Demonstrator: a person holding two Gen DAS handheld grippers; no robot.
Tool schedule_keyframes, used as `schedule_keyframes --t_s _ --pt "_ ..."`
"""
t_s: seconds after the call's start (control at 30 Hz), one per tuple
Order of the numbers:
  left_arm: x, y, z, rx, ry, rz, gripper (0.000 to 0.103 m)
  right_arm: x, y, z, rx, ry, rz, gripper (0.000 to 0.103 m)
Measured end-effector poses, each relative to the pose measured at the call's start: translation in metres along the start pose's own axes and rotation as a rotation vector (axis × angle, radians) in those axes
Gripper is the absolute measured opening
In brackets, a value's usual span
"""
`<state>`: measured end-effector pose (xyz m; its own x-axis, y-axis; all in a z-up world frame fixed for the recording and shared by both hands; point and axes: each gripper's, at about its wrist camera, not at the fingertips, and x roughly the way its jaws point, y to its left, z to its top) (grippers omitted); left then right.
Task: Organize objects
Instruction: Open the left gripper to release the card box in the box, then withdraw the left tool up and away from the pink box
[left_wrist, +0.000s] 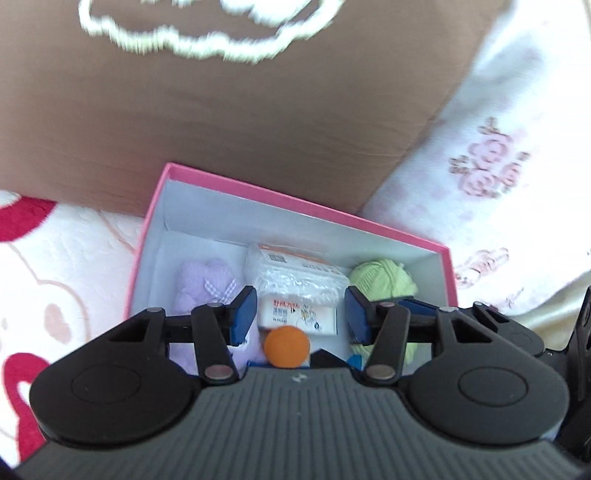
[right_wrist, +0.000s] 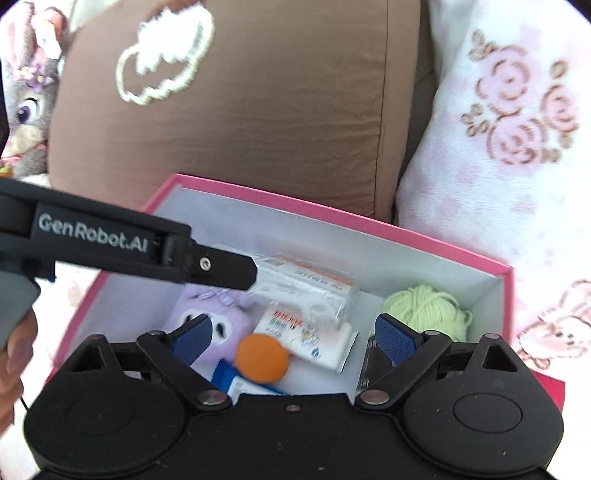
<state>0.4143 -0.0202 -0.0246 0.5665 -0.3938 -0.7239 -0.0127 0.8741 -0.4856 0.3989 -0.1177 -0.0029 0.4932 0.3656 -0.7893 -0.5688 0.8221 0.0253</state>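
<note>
Lay in the pink-rimmed white cardboard box (right_wrist: 369, 225), long axis running left to right across it: clear-wrapped tissue pack (right_wrist: 314, 291) above small white wet-wipe packet (right_wrist: 314, 339), print unreadable. Read "GenRobot.AI" on left gripper (left_wrist: 300, 314), released, empty. Right gripper (right_wrist: 291, 338) likewise spread. Rested on floral fleece blanket (right_wrist: 517, 184) against brown pillow (right_wrist: 258, 110).

The left gripper (left_wrist: 301, 314) is pointing steeply downward, its blue pads (left_wrist: 243, 314) standing apart with nothing pressed between them. The right gripper (right_wrist: 291, 338) is tilting down likewise, its jaws spread wider and gripping nothing. A hand (right_wrist: 13, 354) is holding the left gripper's grey handle.
</note>
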Motion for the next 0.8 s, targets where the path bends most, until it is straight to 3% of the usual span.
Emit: schedule_keyframes --t_s 0.27,0.37,0.53,0.67,0.8 --pt "-0.058 -0.004 -0.012 0.058 0.000 0.047 0.056 -0.064 0.017 -0.012 -0.013 -0.054 0.002 0.097" --pt "-0.069 -0.007 -0.018 0.092 0.017 0.098 0.056 -0.079 0.020 -0.015 -0.004 -0.064 -0.003 0.097" --pt "-0.096 -0.013 -0.029 0.125 0.019 0.122 0.057 -0.100 0.029 -0.026 0.002 -0.076 -0.010 0.097" --pt "-0.116 -0.014 -0.038 0.098 0.045 0.196 0.057 -0.118 0.035 -0.036 0.016 -0.098 -0.022 0.097" --pt "-0.134 -0.012 -0.050 0.092 0.059 0.186 0.057 -0.140 0.039 -0.043 0.025 -0.114 -0.050 0.097"
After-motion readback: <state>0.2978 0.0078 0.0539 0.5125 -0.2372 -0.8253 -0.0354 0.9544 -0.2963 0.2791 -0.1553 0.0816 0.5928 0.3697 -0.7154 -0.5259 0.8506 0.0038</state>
